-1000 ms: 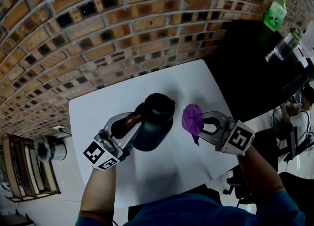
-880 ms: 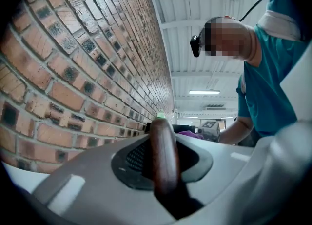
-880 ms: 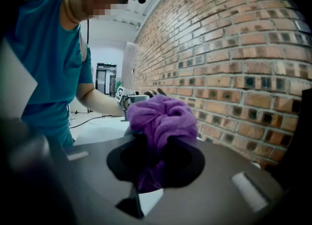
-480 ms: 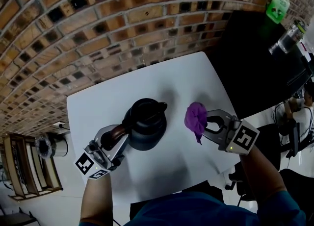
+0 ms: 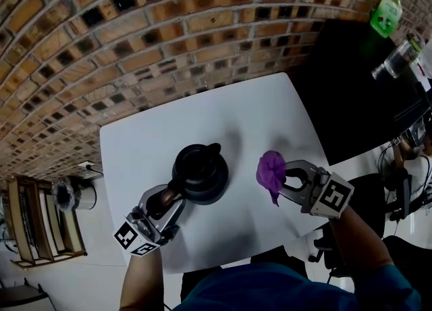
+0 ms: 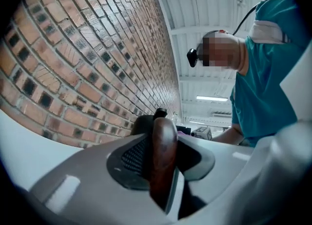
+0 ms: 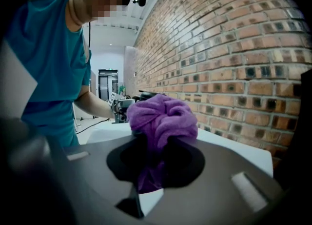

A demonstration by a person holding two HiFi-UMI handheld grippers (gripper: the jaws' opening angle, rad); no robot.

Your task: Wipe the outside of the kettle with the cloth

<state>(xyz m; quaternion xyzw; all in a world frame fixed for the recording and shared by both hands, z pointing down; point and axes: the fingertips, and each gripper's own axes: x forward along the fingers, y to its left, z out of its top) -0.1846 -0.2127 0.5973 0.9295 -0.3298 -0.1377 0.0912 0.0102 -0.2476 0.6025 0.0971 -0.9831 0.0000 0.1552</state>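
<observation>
A black kettle stands upright on the white table, left of centre. Its brown handle points toward me and lies between the jaws of my left gripper. In the left gripper view the handle rests against the left pad, with a thin gap on its other side. Those jaws have just been opening, so my left gripper is open around the handle. My right gripper is shut on a bunched purple cloth, held a hand's width right of the kettle; the cloth hides its fingertips.
A brick wall runs behind the table. A black table at the right holds a green bottle and a clear bottle. A wooden shelf stands on the floor at the left.
The kettle and my left gripper have shifted left and toward me. The kettle went from tilted to upright on the table. My right gripper with the cloth barely moved.
</observation>
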